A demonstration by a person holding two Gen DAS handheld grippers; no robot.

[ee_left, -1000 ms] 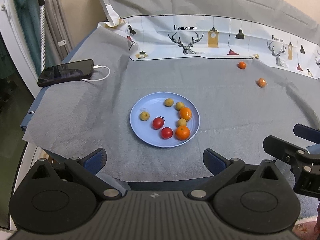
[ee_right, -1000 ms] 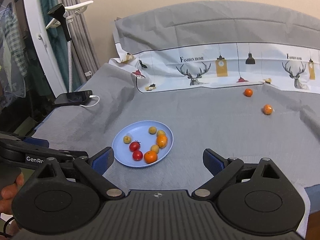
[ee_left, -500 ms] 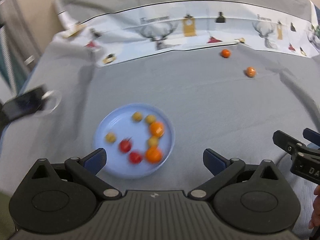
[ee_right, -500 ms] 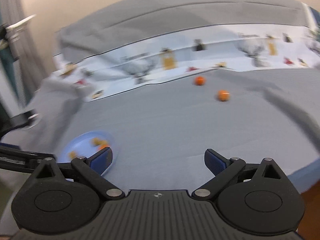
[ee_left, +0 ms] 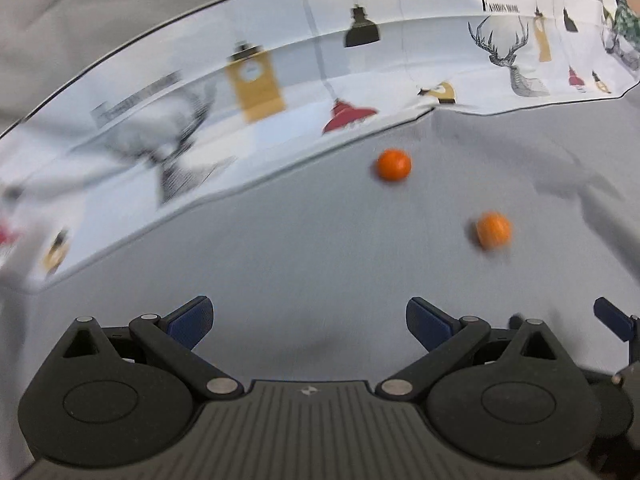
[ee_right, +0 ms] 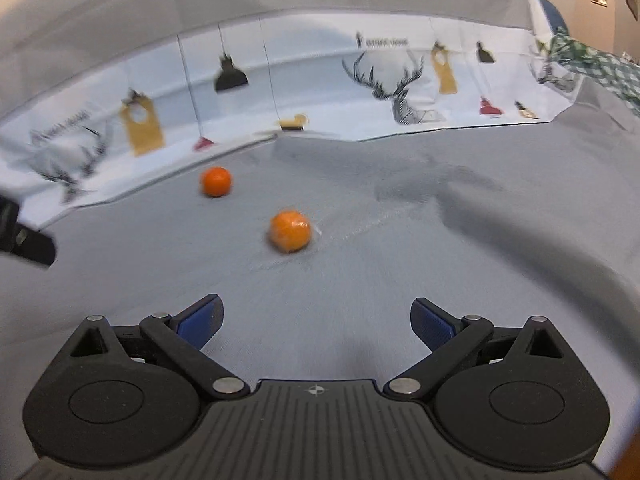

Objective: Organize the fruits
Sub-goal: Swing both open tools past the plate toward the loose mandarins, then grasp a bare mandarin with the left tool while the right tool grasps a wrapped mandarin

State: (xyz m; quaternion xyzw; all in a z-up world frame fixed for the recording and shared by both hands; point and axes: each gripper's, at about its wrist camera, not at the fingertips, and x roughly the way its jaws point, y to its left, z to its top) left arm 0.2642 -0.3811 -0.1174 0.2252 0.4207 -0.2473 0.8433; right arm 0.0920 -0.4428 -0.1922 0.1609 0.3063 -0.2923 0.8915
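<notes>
Although both views are smeared by motion, two small orange fruits lie plainly on the grey cloth [ee_right: 440, 280] that covers the bench, well apart from either tool. The farther orange fruit [ee_left: 394, 165] [ee_right: 216, 181] sits just in front of the white printed cloth [ee_left: 400, 60] [ee_right: 312, 80], a band with antlered deer heads, hanging lamps and yellow clock towers that rises at the far side. The nearer orange fruit [ee_left: 494, 230] [ee_right: 290, 231] lies to the right of the first and closer to the cameras; it looks as though it may be wrapped in clear film, though the blur leaves that unsure. The left hand-held gripper [ee_left: 309, 320] hangs over bare grey cloth with its blue-padded fingers spread wide and nothing between them, both fruits ahead of it and to its right. The right hand-held gripper [ee_right: 317, 322] is likewise wide and empty, the nearer fruit almost straight ahead and the farther one ahead to its left. A rumpled fold runs across the cloth on the right, and a green checked fabric [ee_right: 600, 68] shows at the far right corner.
</notes>
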